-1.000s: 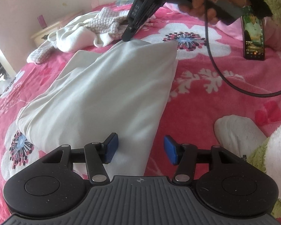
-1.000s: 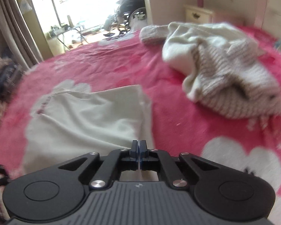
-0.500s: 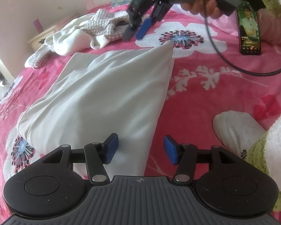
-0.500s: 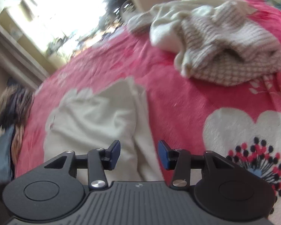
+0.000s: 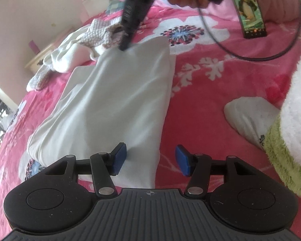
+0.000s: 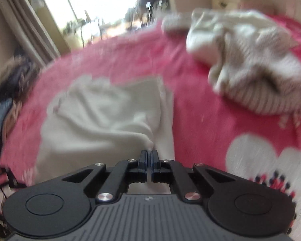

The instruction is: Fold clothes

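A white folded garment (image 5: 114,100) lies on the pink flowered bedspread (image 5: 210,104). My left gripper (image 5: 150,159) is open just above the garment's near right corner, its left pad over the cloth. My right gripper (image 6: 149,156) is shut on the far edge of the white garment (image 6: 102,116), pinching a small tuft of cloth. In the left wrist view the right gripper (image 5: 123,47) comes down from above onto the garment's far corner.
A heap of white and knitted beige clothes (image 5: 84,42) lies beyond the garment, also in the right wrist view (image 6: 250,68). A phone (image 5: 250,14) and a black cable (image 5: 256,57) lie at the right. A white sock (image 5: 248,116) and fluffy sleeve (image 5: 290,124) are near right.
The right gripper opened half a second ago above the garment's far corner, then came down and shut on its far edge. The left gripper stayed open in place.
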